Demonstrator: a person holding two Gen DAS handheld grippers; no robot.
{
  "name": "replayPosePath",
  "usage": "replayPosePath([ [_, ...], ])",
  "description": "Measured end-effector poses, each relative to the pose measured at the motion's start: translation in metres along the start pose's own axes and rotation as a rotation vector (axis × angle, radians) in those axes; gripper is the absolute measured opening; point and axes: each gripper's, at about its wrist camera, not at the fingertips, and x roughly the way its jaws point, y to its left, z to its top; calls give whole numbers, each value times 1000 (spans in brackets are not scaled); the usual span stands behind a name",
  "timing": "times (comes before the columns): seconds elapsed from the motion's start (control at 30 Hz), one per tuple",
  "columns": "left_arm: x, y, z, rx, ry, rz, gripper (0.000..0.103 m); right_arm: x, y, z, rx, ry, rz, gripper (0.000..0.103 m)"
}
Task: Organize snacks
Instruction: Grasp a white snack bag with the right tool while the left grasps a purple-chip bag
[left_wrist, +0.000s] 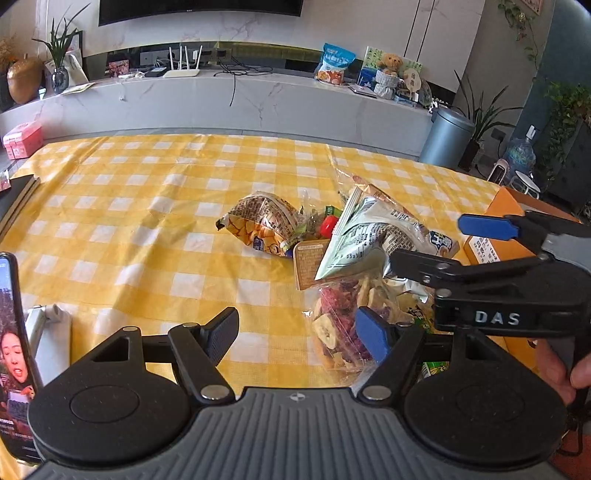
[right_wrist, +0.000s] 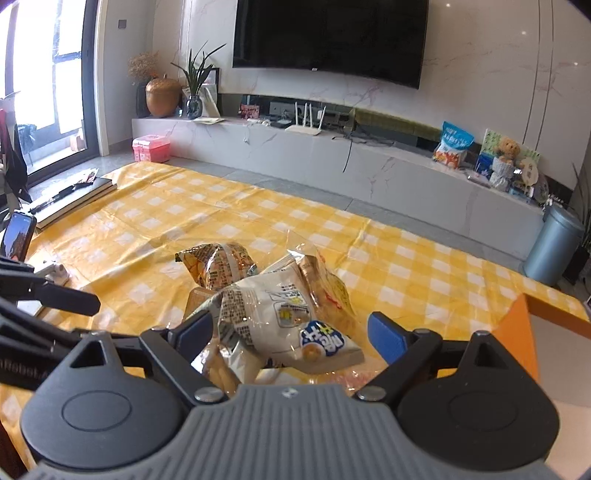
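Snacks sit heaped on the checked yellow worktop (left_wrist: 147, 192). Our left tool (left_wrist: 299, 332) gapes beside a clear crinkly bag of dried fruit (left_wrist: 340, 325), hidden from the right view, where our right tool (right_wrist: 291, 332) stands apart around a glossy white packet (right_wrist: 280, 314).

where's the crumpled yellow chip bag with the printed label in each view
Left wrist: the crumpled yellow chip bag lies mid-picture on the yellow checked tablecloth, left of the snack pile.
Right wrist: the same bag lies centre-left, behind the white snack packet.
Shared landmark: the white router on the marble ledge.
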Motion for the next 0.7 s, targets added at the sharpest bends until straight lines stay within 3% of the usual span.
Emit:
replayPosePath([
  [0.33,15,-12,-8,7,28,-63,90,28,-10,-10,110,79,40,86],
  [0.5,21,-21,-13,-14,35,-90,92,20,-13,-18,147,70,72,73],
  [0.63,24,-26,-17,-28,32,-94,92,9,-10,-20,127,55,50,60],
  [0.7,24,-29,-17,-42,18,-93,92,0,-12,-21,139,39,37,59],
])
